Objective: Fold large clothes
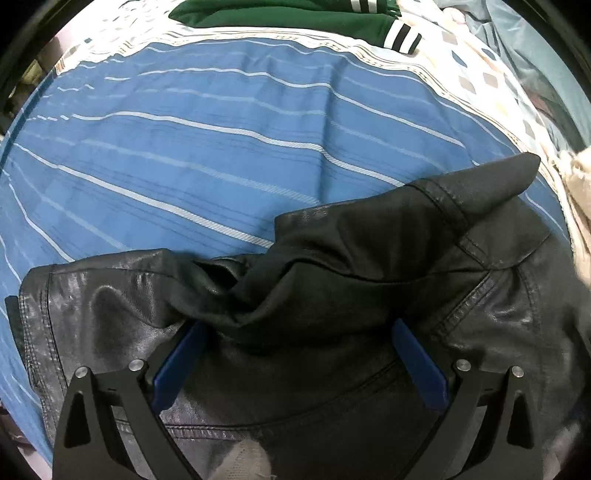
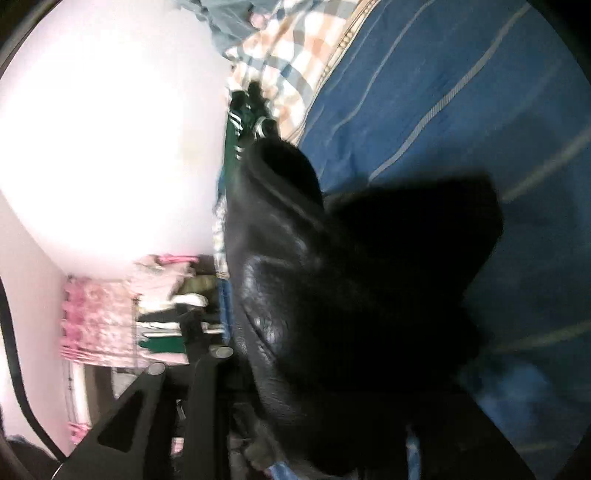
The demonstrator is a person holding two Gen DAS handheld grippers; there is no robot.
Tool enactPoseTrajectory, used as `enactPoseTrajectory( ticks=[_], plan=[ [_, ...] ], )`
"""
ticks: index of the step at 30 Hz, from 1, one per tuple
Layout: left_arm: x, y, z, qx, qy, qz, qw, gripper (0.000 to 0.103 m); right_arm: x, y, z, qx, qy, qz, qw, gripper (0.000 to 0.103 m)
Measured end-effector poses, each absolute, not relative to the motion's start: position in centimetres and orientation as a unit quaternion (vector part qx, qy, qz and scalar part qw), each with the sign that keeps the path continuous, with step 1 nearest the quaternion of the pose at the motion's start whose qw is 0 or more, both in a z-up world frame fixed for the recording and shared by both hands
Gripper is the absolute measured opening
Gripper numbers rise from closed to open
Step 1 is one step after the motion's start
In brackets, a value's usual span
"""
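Observation:
A black leather jacket [image 1: 332, 295] lies crumpled on a blue striped bedsheet [image 1: 184, 147]. My left gripper [image 1: 299, 328] is open, its blue pads [image 1: 177, 365] spread wide just above the jacket, with a fold of leather lying over the fingertips. In the right wrist view, tilted sideways and blurred, the jacket [image 2: 332, 277] hangs bunched in front of the camera and hides the right gripper's fingertips. I cannot tell whether the right gripper holds it. The bedsheet [image 2: 480, 110] also shows in the right wrist view.
A green garment with white-striped cuffs [image 1: 314, 18] lies at the far side of the bed. A checked quilt [image 1: 480, 74] and a cream cloth [image 1: 580, 192] lie to the right. A white wall [image 2: 110, 129] and pink shelving [image 2: 99, 321] stand beside the bed.

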State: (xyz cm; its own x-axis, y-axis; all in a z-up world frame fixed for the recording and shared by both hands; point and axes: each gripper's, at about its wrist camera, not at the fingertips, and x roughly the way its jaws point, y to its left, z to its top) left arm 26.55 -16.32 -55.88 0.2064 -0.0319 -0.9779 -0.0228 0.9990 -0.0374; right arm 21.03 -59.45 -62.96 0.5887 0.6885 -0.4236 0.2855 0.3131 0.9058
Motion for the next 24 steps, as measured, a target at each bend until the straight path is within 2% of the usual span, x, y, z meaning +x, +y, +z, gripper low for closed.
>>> enactPoseTrajectory(
  ticks=[2, 5, 6, 9, 14, 18, 24],
  plan=[
    [26.2, -16.1, -55.8, -0.016, 0.628, 0.0, 0.778, 0.103, 22.1, -59.3, -65.5, 0.584, 0.453, 0.118, 0.663, 0.067],
    [26.1, -15.8, -55.6, -0.028, 0.628, 0.003, 0.777, 0.103, 22.8, -59.4, -67.3, 0.603, 0.455, 0.104, 0.647, 0.036],
    [26.0, -15.7, -55.6, -0.031, 0.627, 0.001, 0.778, 0.103, 22.7, -59.3, -66.8, 0.6, 0.452, 0.103, 0.652, 0.028],
    [25.3, -15.8, -55.1, -0.035, 0.623, -0.012, 0.781, 0.103, 22.0, -58.6, -63.6, 0.581, 0.442, 0.095, 0.677, 0.02],
    [25.8, -16.9, -55.1, -0.047, 0.627, -0.046, 0.777, 0.103, 21.3, -57.2, -57.4, 0.541, 0.423, 0.089, 0.721, 0.019],
    [25.5, -17.0, -55.2, -0.049, 0.622, -0.05, 0.78, 0.103, 22.1, -57.7, -57.3, 0.519, 0.443, 0.069, 0.728, 0.019],
    [22.7, -11.1, -51.5, -0.1, 0.612, 0.006, 0.785, 0.103, 24.2, -53.4, -51.2, 0.406, 0.471, 0.101, 0.776, 0.019]
  ],
)
